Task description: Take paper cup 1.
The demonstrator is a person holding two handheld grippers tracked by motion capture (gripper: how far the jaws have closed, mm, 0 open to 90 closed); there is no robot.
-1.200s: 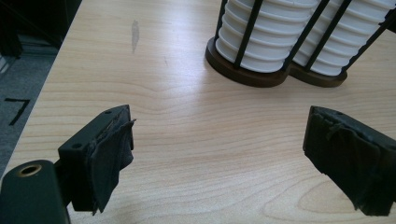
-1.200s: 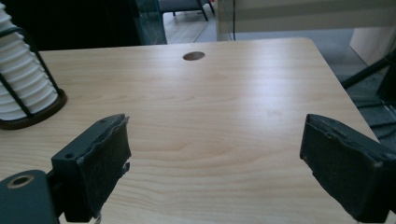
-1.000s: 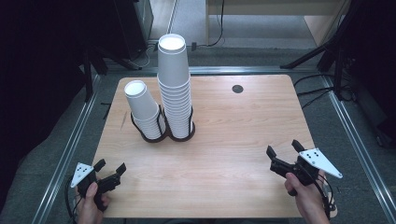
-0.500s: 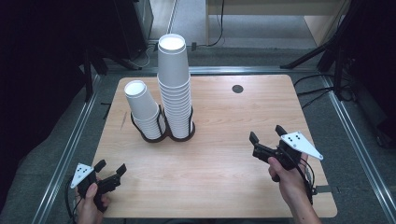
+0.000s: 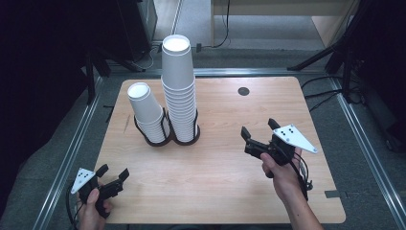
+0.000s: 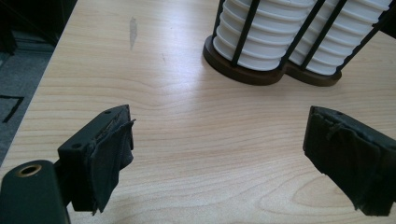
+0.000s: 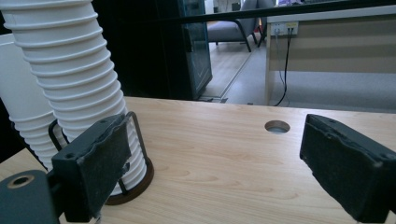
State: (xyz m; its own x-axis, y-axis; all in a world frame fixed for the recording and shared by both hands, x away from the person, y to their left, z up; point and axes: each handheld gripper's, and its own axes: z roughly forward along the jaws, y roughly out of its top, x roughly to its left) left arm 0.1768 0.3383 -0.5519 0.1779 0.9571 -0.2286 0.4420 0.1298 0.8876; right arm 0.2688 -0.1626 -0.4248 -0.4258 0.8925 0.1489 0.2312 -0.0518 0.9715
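Observation:
Two stacks of white paper cups stand in a dark wire holder (image 5: 184, 139) on the left half of the wooden table (image 5: 220, 182). The tall stack (image 5: 178, 86) is on the right and the short stack (image 5: 146, 112) leans beside it on the left. My right gripper (image 5: 258, 127) hovers above the table to the right of the stacks, open and empty, pointing at them. In the right gripper view the tall stack (image 7: 70, 70) rises behind the left pad. My left gripper (image 5: 114, 171) sits low at the near left edge, open and empty, with the holder's base (image 6: 261, 72) ahead of it.
A round cable hole (image 5: 243, 91) lies in the tabletop at the back right. Metal rails (image 5: 72, 158) run along both sides of the table. Bare wood spans the area between the two grippers. Dark stands and cables sit on the floor beyond the table.
My right gripper has moved from the near right corner leftward toward the table's middle and has risen. The left gripper and the cup stacks have stayed put.

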